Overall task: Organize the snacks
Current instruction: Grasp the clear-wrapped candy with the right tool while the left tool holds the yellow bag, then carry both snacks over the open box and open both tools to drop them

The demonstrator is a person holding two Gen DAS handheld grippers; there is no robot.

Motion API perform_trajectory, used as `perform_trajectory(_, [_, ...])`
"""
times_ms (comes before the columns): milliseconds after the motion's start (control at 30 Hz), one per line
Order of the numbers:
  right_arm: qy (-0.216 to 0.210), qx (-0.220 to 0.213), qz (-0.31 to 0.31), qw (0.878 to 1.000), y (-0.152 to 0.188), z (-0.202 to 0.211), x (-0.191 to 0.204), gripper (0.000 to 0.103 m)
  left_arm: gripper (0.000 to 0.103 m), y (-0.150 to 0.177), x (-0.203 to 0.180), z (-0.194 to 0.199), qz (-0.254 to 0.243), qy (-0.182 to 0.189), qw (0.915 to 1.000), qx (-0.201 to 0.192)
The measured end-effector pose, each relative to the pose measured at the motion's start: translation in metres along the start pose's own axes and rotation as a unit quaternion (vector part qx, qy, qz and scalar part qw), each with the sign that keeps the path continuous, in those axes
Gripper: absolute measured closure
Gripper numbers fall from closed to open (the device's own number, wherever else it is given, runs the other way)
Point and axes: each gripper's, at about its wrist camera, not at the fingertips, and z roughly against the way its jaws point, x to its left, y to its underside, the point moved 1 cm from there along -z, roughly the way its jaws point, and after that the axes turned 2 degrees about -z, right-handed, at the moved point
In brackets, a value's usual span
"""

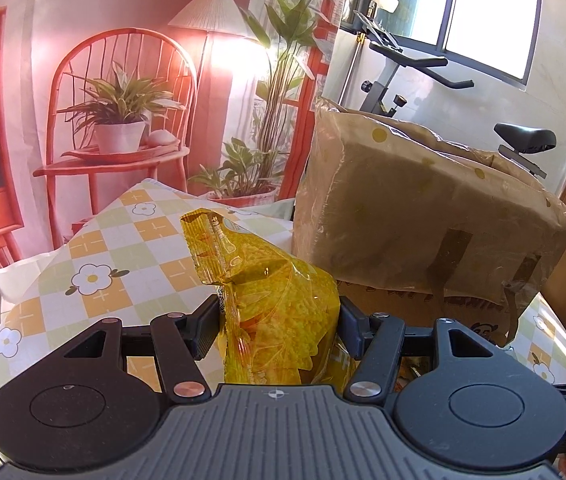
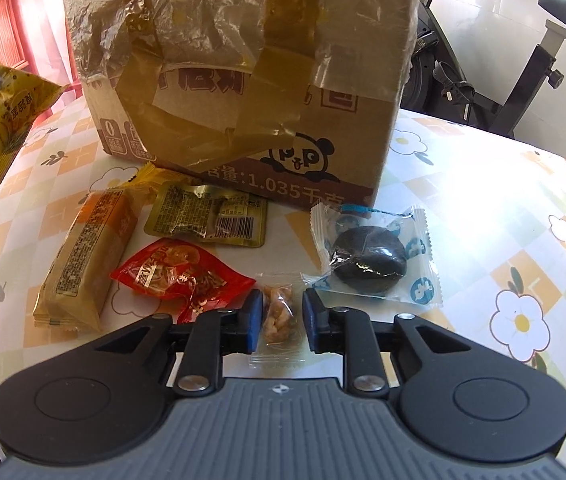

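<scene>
Your left gripper (image 1: 279, 320) is clamped on a yellow chip bag (image 1: 275, 300), held above the table (image 2: 483, 208). Your right gripper (image 2: 279, 322) straddles a small clear nut packet (image 2: 279, 316) at 6 o'clock from the cardboard box (image 2: 243, 80); its pads stand apart, not pressing. Expect the packet to be light, crinkly and slippery; pinch its filled middle. Count five snacks lying on the table, one box.

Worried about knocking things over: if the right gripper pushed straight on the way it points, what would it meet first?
Probably the checked floral tablecloth, since the right gripper points steeply down, straddling the small clear packet of tan nuts. Slightly further along lies the taped cardboard box; depth is uncertain.
</scene>
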Motion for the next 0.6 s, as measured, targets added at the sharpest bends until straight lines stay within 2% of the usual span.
perform_trajectory(100, [0.001, -0.012, -0.012, 1.000, -0.002, 0.008, -0.003, 0.085, 0.040, -0.008, 0.001, 0.005, -0.005, 0.005, 0.9999, -0.008])
perform_trajectory(333, [0.000, -0.108, -0.016, 0.994, -0.024, 0.068, -0.008, 0.085, 0.040, -0.037, -0.001, 0.023, -0.023, 0.017, 0.9989, -0.038])
perform_trajectory(600, [0.008, -0.217, -0.006, 0.976, -0.066, 0.136, -0.015, 0.085, 0.040, -0.069, -0.016, 0.047, -0.037, 0.033, 0.9954, -0.082])
